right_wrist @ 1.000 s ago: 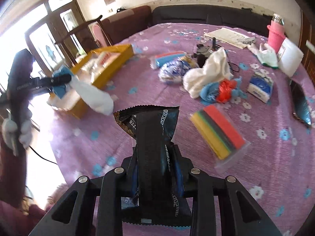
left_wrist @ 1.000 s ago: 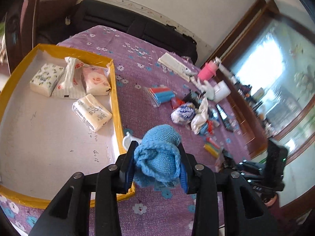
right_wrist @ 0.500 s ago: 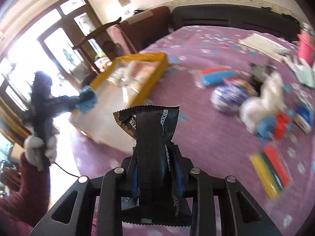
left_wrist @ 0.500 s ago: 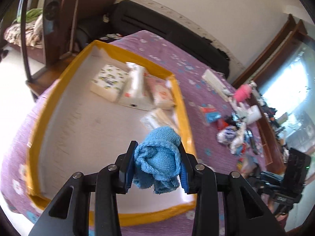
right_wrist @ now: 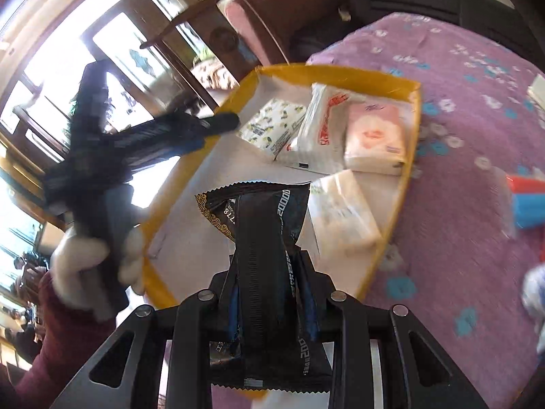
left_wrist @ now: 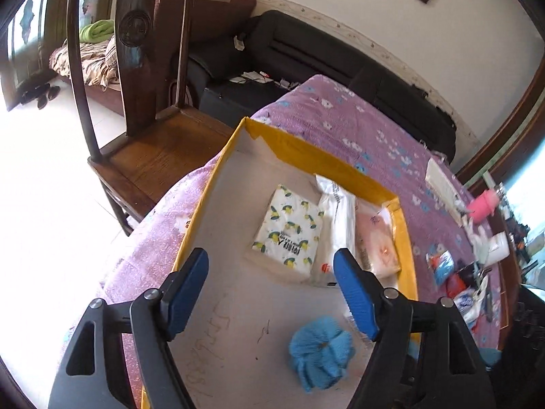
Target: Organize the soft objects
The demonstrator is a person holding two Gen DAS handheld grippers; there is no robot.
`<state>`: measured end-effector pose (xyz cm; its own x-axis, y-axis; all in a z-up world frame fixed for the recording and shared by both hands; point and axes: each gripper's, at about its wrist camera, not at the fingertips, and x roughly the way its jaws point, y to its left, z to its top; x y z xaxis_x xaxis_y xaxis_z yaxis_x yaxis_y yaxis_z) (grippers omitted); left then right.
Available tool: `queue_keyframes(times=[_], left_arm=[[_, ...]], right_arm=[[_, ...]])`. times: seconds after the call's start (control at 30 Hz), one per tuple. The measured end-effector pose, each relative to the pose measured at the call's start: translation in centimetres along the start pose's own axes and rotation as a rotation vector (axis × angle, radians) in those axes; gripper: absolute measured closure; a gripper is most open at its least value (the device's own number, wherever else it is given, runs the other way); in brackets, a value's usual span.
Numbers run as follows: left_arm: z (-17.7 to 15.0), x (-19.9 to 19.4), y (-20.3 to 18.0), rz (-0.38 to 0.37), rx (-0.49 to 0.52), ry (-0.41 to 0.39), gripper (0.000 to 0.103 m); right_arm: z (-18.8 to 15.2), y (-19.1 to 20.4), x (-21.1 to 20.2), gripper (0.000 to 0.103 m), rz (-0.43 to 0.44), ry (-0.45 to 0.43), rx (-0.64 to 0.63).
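Observation:
My left gripper [left_wrist: 270, 262] hangs over the yellow-rimmed tray [left_wrist: 218, 177]. Its jaws are opening with nothing between the blue pads. The blue knitted cloth [left_wrist: 320, 354], blurred, is on the tray's white floor just below them. Further in lie a lemon-print tissue pack [left_wrist: 289, 231], a white pack [left_wrist: 337, 218] and a pink pack [left_wrist: 378, 235]. My right gripper [right_wrist: 269, 272] grips a black foil packet [right_wrist: 262, 225] above the tray's near rim [right_wrist: 374, 259]. Its jaws start to ease, pads still on the packet. The left gripper [right_wrist: 214, 133] shows there in a white-gloved hand [right_wrist: 85, 255].
The tray stands on a table with a purple flowered cloth [left_wrist: 357, 129]. A dark wooden chair [left_wrist: 136, 102] stands off the table's left side and a black sofa [left_wrist: 323, 58] behind. Small clutter [left_wrist: 477, 255] and a pink cup [left_wrist: 483, 201] crowd the far right.
The left gripper swung further over the tray, opened and let the blue cloth drop onto the tray floor. The right gripper carried the black packet leftward to above the tray.

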<state>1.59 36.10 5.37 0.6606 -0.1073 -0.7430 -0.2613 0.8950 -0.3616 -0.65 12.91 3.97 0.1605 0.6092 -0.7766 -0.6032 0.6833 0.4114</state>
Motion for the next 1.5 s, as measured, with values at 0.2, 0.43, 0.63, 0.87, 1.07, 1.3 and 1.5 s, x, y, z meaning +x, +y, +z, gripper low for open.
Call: queue_keyframes(times=[0.2,0.43,0.63,0.87,1.07,1.3,1.5], left_arm=[[-1.4,-0.8,0.2,-0.034,-0.006,-0.005,0.024],[-3.6,-4.3,-0.8,-0.067,0.026,-0.069,0.018],[-6.0,-4.9,-2.8,-0.019,0.089,-0.077,0.018],[-8.1,-4.5,-5.8,-0.050,0.139,-0.028,0.018],[-9.6,-4.9,-8.0,-0.082,0.178,-0.010,0.018],[-13.2,-6.4,-13.5,-0.150,0.360,0.006,0.018],[-17.7,-4.6,-18.5,-0.224,0.493,0.111,0.018]], right_arm=[[1.4,-1.0,0.4,0.034,0.015,-0.017,0.023],[-1.6,-4.1,-6.7,0.027,-0.117,-0.139,0.014],[-4.7,-7.1,-6.4,0.027,-0.236,-0.076,0.082],[-6.3,-6.4,-2.6,0.032,-0.293,0.014,0.034],[-11.7,-2.0,-3.6,0.032,-0.483,0.051,-0.255],[-16.1,-5.5,-8.4,0.022,-0.562,0.060,-0.198],[-19.1,-11.7,-16.0,0.022,-0.528,-0.063,0.034]])
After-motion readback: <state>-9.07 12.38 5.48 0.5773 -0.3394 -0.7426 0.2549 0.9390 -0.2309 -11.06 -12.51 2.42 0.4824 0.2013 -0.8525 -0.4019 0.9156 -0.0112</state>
